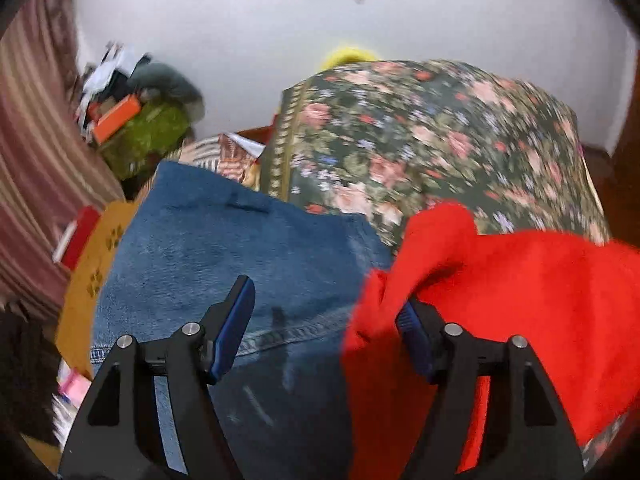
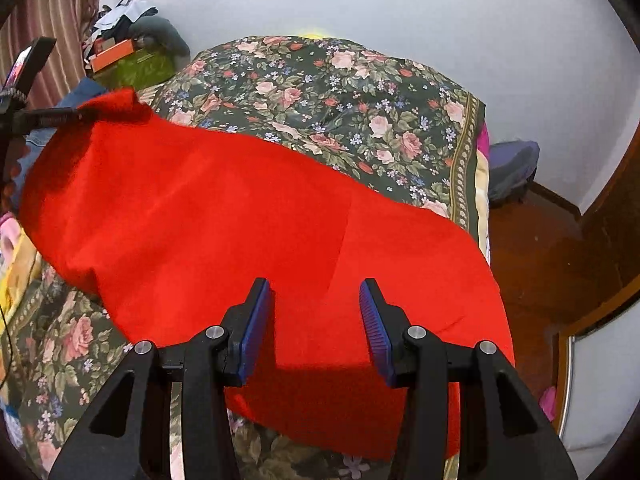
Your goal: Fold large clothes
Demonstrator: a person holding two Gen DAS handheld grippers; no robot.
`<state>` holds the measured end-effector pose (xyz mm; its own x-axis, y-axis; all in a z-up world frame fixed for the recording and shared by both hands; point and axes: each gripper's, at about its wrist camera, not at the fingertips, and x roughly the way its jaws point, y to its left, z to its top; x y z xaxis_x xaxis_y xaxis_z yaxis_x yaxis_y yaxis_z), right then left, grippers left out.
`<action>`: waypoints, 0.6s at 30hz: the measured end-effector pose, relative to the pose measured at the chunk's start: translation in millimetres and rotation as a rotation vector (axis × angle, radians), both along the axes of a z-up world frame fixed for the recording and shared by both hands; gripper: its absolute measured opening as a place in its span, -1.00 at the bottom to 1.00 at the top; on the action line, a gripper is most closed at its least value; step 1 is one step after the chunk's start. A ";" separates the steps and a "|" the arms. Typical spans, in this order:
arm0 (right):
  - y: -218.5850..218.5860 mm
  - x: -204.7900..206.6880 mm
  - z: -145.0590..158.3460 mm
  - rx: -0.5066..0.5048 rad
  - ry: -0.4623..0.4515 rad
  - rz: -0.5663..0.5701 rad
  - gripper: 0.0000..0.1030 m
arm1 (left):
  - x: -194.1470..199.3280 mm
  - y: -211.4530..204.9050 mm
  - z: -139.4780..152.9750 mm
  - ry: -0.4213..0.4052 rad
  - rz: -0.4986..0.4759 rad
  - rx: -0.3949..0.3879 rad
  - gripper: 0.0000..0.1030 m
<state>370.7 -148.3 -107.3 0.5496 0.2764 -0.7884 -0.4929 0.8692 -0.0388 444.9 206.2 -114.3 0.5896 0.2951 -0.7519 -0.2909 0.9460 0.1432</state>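
Observation:
A large red garment [image 2: 240, 216] lies spread across the floral bedspread [image 2: 340, 96]. My right gripper [image 2: 316, 300] is open just above the garment's near part, holding nothing. My left gripper [image 1: 328, 304] is open at the garment's left edge [image 1: 520, 300]; red cloth drapes over its right finger and hides its tip. In the right wrist view the left gripper [image 2: 60, 116] touches the garment's far left corner. Blue denim [image 1: 240, 248] lies under the left gripper.
A cluttered pile with an orange box [image 2: 112, 56] and green bag [image 1: 148, 136] stands at the back left by striped curtains [image 1: 36, 152]. A wooden floor [image 2: 540, 248] and door lie right of the bed. A purple bag [image 2: 512, 168] sits by the wall.

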 end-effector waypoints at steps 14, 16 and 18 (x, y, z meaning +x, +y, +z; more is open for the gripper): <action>-0.5 -19.3 14.3 0.084 0.032 -0.008 -0.14 | -110.4 -1.8 39.9 -0.142 -0.003 -0.111 0.45; 0.2 -23.4 18.0 0.087 0.028 -0.005 -0.14 | -122.2 -8.2 37.8 -0.142 -0.016 -0.130 0.45; 0.2 -28.5 22.2 0.091 0.024 0.001 -0.14 | -135.5 -14.2 33.5 -0.140 -0.022 -0.157 0.48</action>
<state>342.2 -148.1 -85.1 0.5308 0.3481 -0.7727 -0.4932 0.8683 0.0523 309.4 192.0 -80.9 0.6966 0.1667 -0.6978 -0.2765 0.9599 -0.0467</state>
